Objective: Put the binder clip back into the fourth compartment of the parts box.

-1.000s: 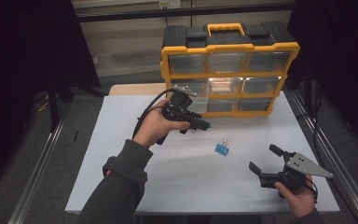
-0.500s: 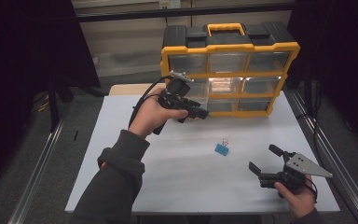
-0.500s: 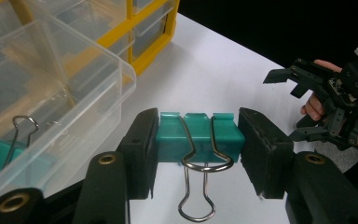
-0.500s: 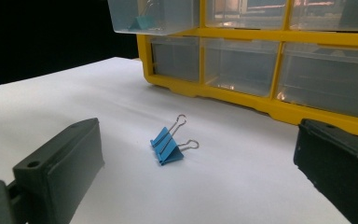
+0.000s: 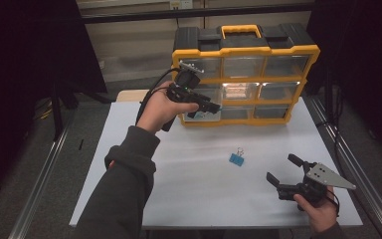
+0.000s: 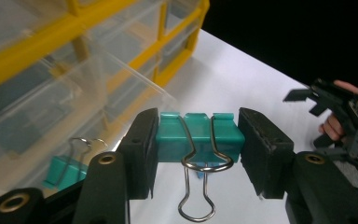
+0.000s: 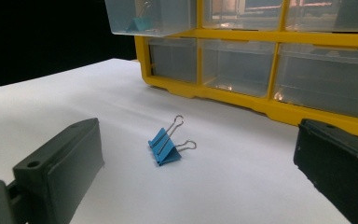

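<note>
My left gripper is shut on a teal binder clip, pads pressing its two sides, wire handles hanging down. In the high view the left gripper hovers at the pulled-out clear drawer of the yellow and black organizer. Inside that drawer lies another teal clip. A blue binder clip rests on the white table, also the blue clip ahead of my right gripper. The right gripper stands open and empty at the table's front right.
The organizer stands at the table's back edge; its other clear drawers are pushed in. The open drawer juts out over the table. Metal rails run along both sides of the table.
My left hand has risen and moved back toward the organizer with the teal clip, from mid-table up to the open drawer. The right hand and blue clip have not moved.
</note>
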Motion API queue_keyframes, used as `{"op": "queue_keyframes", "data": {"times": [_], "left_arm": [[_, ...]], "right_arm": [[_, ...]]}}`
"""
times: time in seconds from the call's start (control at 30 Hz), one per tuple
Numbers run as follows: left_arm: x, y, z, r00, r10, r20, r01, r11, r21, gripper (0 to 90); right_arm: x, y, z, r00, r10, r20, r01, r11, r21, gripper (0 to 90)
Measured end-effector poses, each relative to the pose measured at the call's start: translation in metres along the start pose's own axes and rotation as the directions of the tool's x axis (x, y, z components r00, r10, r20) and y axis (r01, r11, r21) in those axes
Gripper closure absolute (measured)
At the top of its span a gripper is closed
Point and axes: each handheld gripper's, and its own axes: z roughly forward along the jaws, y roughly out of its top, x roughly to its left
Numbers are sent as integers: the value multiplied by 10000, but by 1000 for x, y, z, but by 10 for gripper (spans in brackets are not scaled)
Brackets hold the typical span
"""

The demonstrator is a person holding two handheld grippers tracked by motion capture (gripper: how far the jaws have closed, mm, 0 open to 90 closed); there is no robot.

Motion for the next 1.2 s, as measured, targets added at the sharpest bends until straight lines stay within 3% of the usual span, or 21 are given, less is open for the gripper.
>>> {"op": "queue_keyframes", "data": {"times": [0.1, 0.2, 0.27, 0.6, 0.87, 1.0, 1.03, 1.1, 1.13, 1.2], "left_arm": [[4, 4, -1, 9993, -306, -236, 301, 9993, -210, 501], [11, 7, -1, 9988, -160, -458, 153, 9997, -168, 501], [12, 9, 0, 9980, -351, -529, 332, 9988, -369, 501], [25, 13, 3, 9934, -287, -1109, 216, 9976, -652, 501], [31, 12, 13, 9909, -42, -1349, -21, 9989, -466, 501], [33, 11, 17, 9865, 319, -1607, -342, 9993, -115, 500], [33, 11, 18, 9876, 185, -1562, -244, 9990, -362, 501], [33, 11, 20, 9873, 98, -1583, -155, 9993, -344, 501], [34, 11, 19, 9868, 350, -1582, -379, 9992, -151, 501], [33, 11, 22, 9857, 340, -1650, -400, 9986, -336, 500]], "right_arm": [[1, 0, 0, 10000, -39, -50, 39, 10000, -18, 6], [1, 0, 0, 10000, 14, -4, -14, 10000, 12, 6], [0, 0, 0, 10000, -15, -5, 15, 10000, -5, 6], [1, 0, -1, 10000, 77, -22, -77, 10000, -4, 6], [1, 1, -1, 10000, 64, -20, -64, 10000, -62, 6], [1, 0, -1, 10000, 79, -12, -79, 10000, -55, 6], [0, 0, -1, 10000, 67, -18, -67, 10000, -62, 6], [0, 0, -1, 10000, 70, -21, -70, 10000, -64, 6], [0, 0, -1, 10000, 70, -21, -70, 10000, -64, 6], [1, 0, -1, 10000, 75, -35, -75, 10000, -53, 6]]}}
